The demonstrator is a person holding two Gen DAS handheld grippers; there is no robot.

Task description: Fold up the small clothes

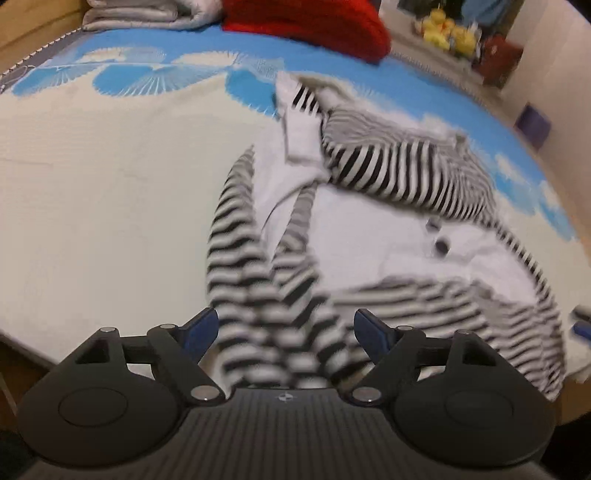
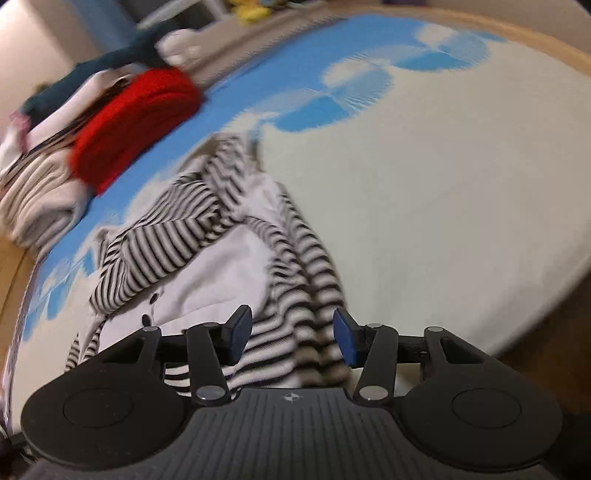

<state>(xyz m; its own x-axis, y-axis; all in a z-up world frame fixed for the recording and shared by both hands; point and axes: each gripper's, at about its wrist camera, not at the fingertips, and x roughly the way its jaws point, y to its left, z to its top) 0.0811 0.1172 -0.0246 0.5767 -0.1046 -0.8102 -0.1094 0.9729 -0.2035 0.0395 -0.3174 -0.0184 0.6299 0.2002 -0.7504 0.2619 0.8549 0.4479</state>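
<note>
A small black-and-white striped garment with a white front panel and dark buttons (image 1: 369, 221) lies crumpled on the cream and blue mat (image 1: 92, 203). My left gripper (image 1: 286, 334) is open just above its near striped edge, holding nothing. In the right wrist view the same garment (image 2: 221, 251) lies ahead, and my right gripper (image 2: 293, 341) is open above its near striped hem. The right gripper's blue tip shows at the right edge of the left wrist view (image 1: 581, 326).
A folded red garment (image 1: 314, 26) and grey folded cloth (image 1: 140, 14) lie at the mat's far edge. In the right wrist view the red garment (image 2: 136, 122) sits on a pile of folded clothes (image 2: 37, 199). Yellow toys (image 1: 447, 31) stand on a far shelf.
</note>
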